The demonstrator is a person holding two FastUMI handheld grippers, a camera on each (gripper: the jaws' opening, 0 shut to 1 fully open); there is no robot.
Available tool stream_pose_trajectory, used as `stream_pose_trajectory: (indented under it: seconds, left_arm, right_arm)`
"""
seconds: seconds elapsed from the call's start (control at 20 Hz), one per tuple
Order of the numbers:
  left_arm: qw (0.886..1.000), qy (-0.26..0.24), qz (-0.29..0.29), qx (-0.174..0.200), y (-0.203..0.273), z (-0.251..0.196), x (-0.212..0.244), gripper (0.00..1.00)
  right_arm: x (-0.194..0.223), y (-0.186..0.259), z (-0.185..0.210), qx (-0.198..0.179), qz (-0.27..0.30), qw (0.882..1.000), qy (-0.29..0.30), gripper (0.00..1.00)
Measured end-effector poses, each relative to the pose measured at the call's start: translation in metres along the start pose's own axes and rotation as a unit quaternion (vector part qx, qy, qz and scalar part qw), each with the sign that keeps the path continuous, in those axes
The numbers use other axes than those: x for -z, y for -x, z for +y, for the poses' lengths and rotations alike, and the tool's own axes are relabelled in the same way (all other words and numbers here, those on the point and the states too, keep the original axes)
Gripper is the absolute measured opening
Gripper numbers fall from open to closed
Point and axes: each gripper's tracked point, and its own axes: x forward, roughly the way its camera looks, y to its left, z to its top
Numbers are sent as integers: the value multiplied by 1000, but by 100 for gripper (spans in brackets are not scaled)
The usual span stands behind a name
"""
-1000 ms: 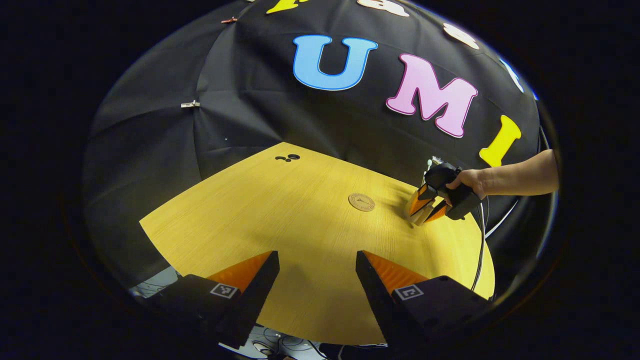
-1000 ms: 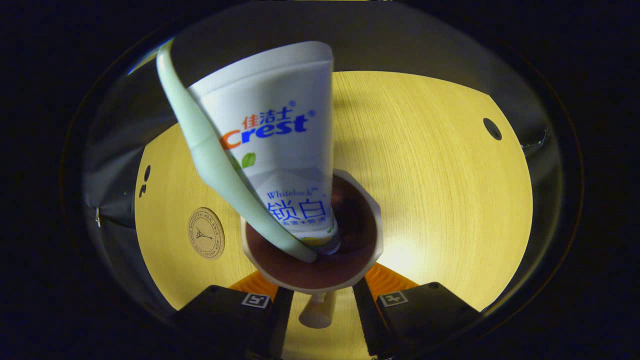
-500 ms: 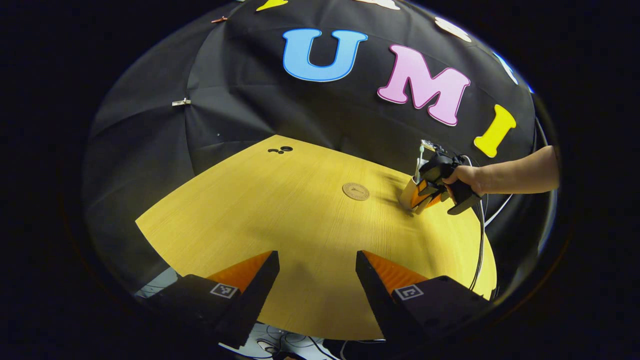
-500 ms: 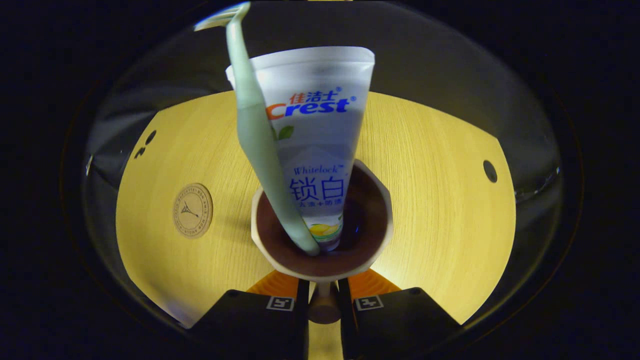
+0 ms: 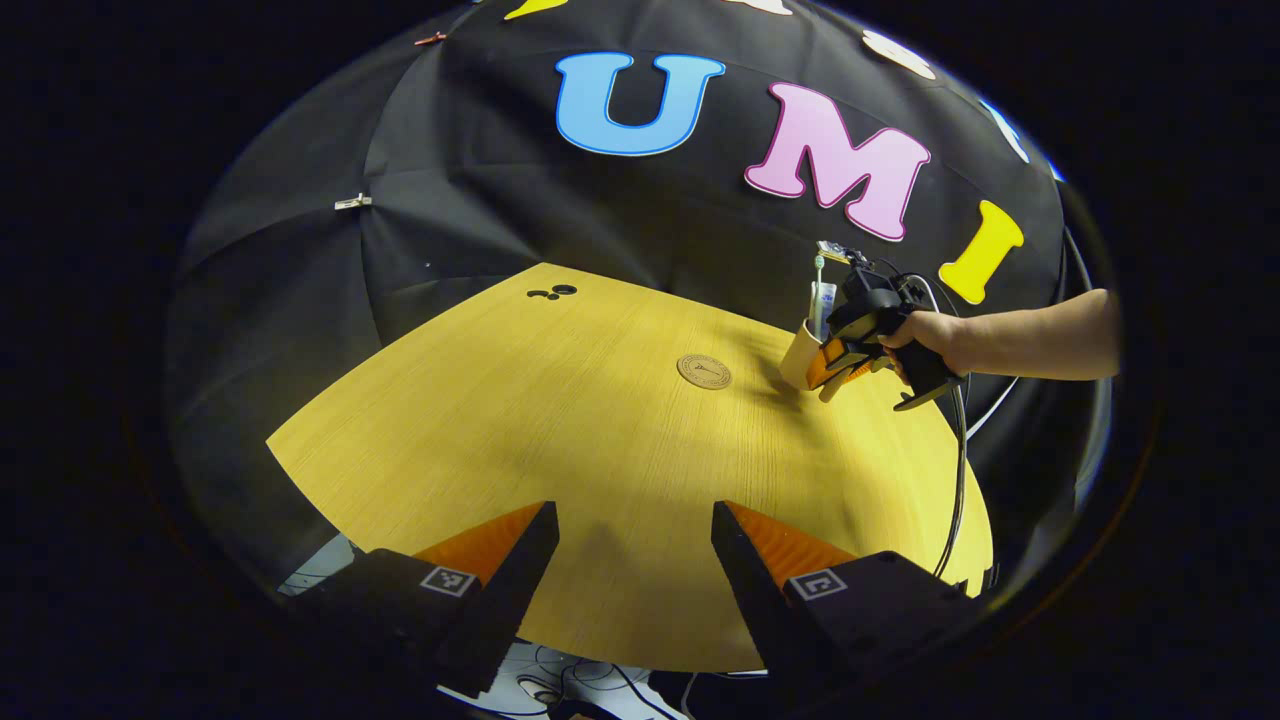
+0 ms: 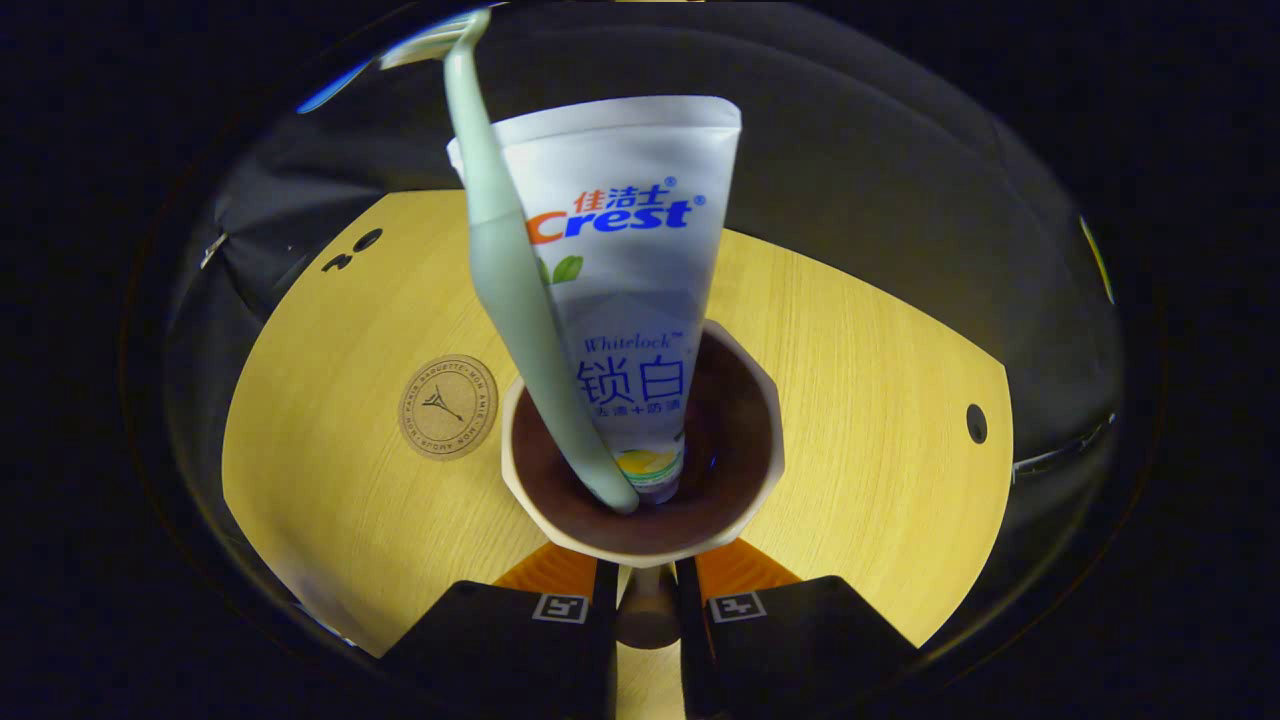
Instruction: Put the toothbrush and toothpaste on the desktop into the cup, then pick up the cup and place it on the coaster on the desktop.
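Two items, the pale green toothbrush (image 6: 500, 260) and white toothpaste tube (image 6: 640, 290), are stood in the beige brown-lined cup (image 6: 745, 395), whose handle is clamped by the right tool (image 6: 648, 600); it should be kept upright and lowered squarely onto the round cork coaster (image 6: 448, 407) just beside it on the yellow wooden worktop (image 6: 860, 400), the left tool (image 5: 635, 545) being held open and idle.

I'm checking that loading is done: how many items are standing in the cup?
2: the toothbrush and the toothpaste, leaning side by side in the cup, brush left of tube in the right gripper view.
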Motion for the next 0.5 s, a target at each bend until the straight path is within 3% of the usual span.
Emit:
stream_pose_trajectory:
  seconds: [0.5]
  left_arm:
    - [1000,17,21,-14,3,10,28,98]
  right_arm:
    - [-34,-3,104,-54,-7,997,50,29]
